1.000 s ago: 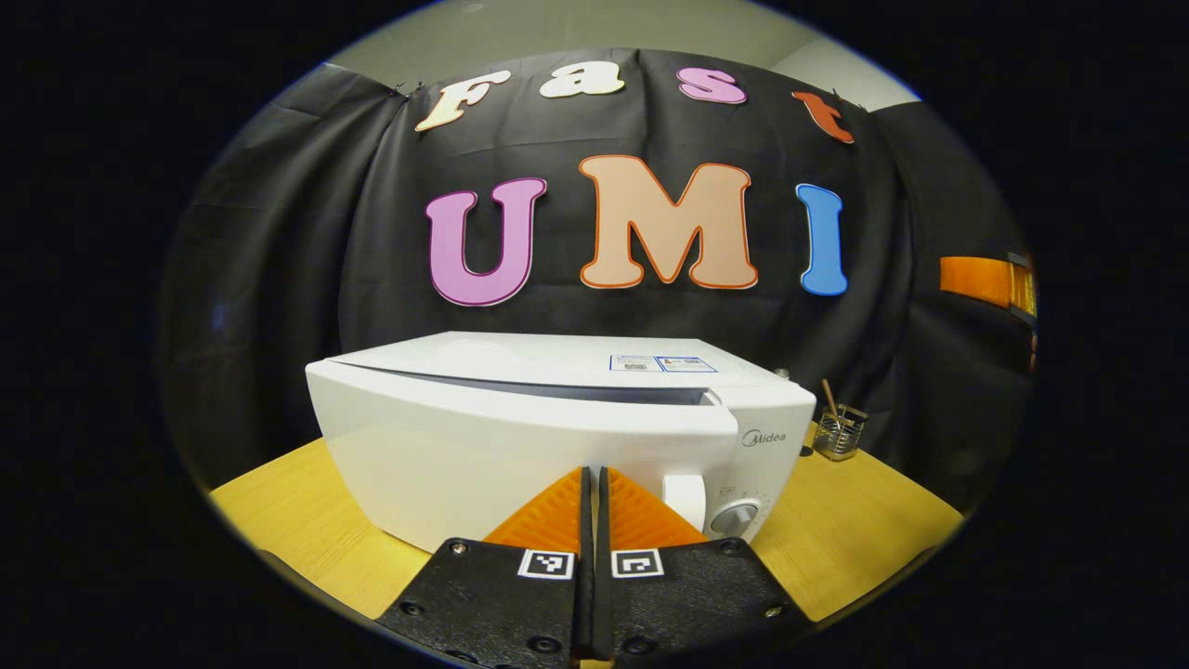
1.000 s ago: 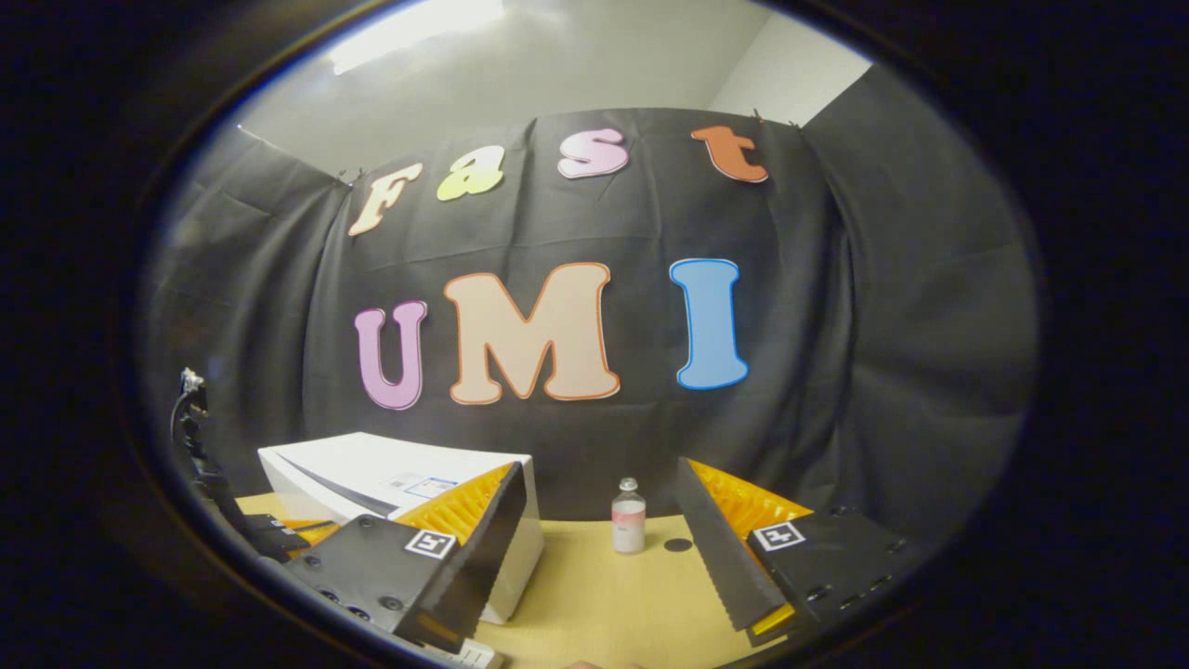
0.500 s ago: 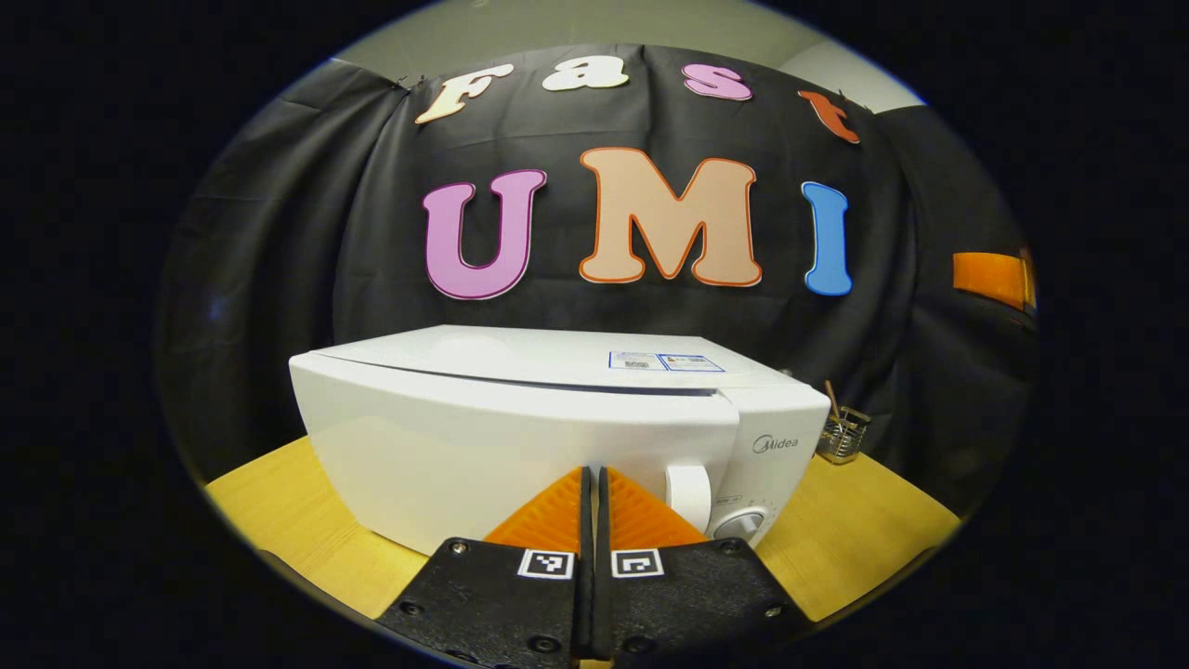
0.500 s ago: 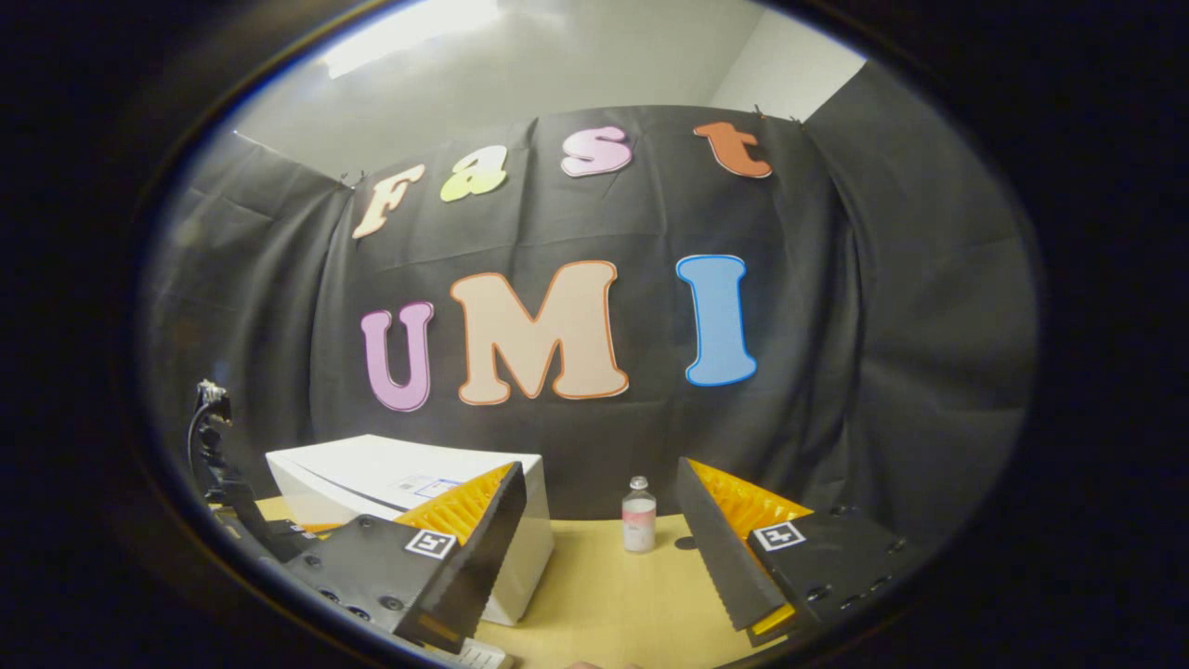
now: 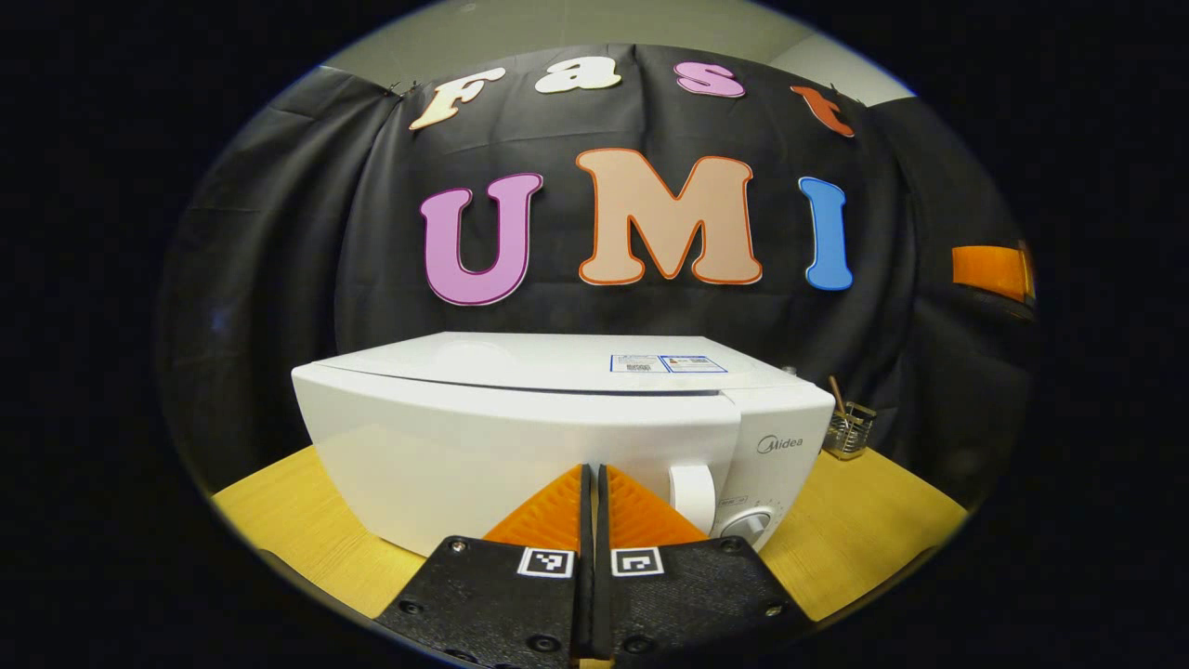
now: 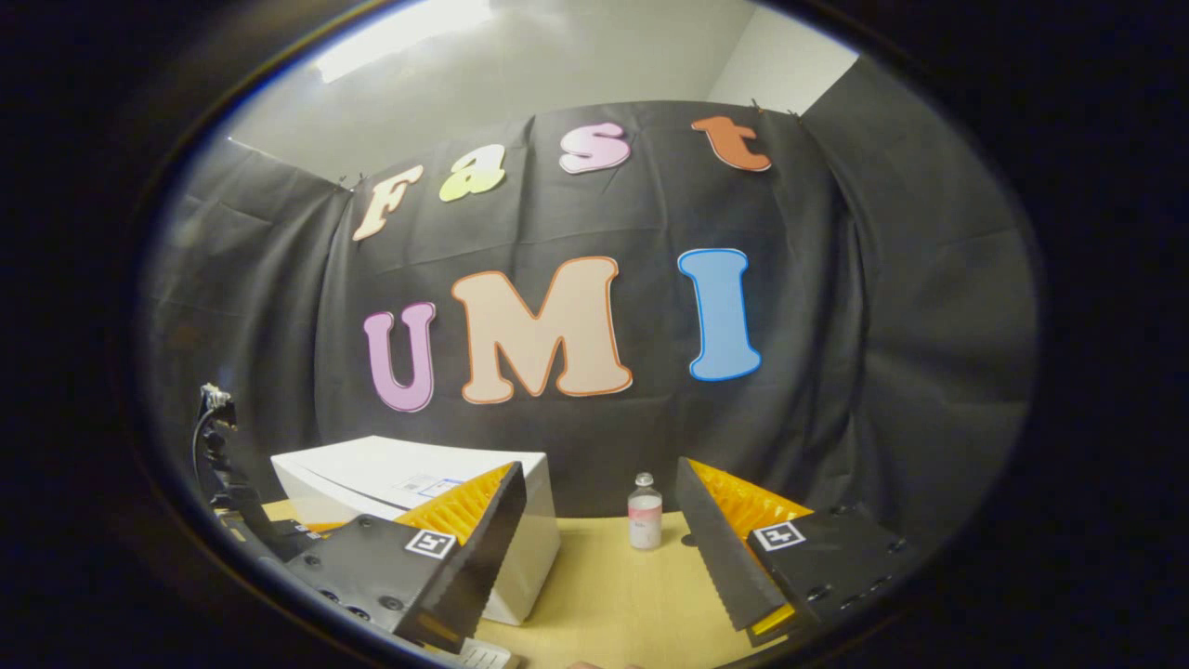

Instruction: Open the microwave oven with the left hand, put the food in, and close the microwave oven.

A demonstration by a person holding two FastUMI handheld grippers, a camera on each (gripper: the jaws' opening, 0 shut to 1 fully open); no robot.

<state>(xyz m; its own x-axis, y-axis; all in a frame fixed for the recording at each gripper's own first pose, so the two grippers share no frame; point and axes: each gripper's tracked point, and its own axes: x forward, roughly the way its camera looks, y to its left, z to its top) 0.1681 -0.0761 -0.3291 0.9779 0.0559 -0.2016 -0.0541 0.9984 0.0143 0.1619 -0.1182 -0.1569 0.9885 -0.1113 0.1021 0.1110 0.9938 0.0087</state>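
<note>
The white microwave [image 5: 520, 437] stands on the wooden table [image 5: 297, 525] with its door flush against the body. My left gripper [image 5: 592, 472] is shut with nothing between its fingers, its tips right at the lower door front, just left of the white door handle [image 5: 692, 492] and the dial [image 5: 748, 525]. In the right gripper view my right gripper [image 6: 596, 469] is open and holds nothing, hovering over the table [image 6: 613, 595] to the right of the microwave [image 6: 390, 474].
A small bottle [image 6: 644, 523] stands on the table between the right gripper's fingers, farther back. A wire holder with sticks [image 5: 847, 429] sits behind the microwave's right side. The left gripper's black body and cable [image 6: 215, 446] are at the left edge.
The dark gap along the top of the microwave door has closed; the door went from slightly ajar to flush, with the shut left gripper against it. The right gripper barely drifted.
</note>
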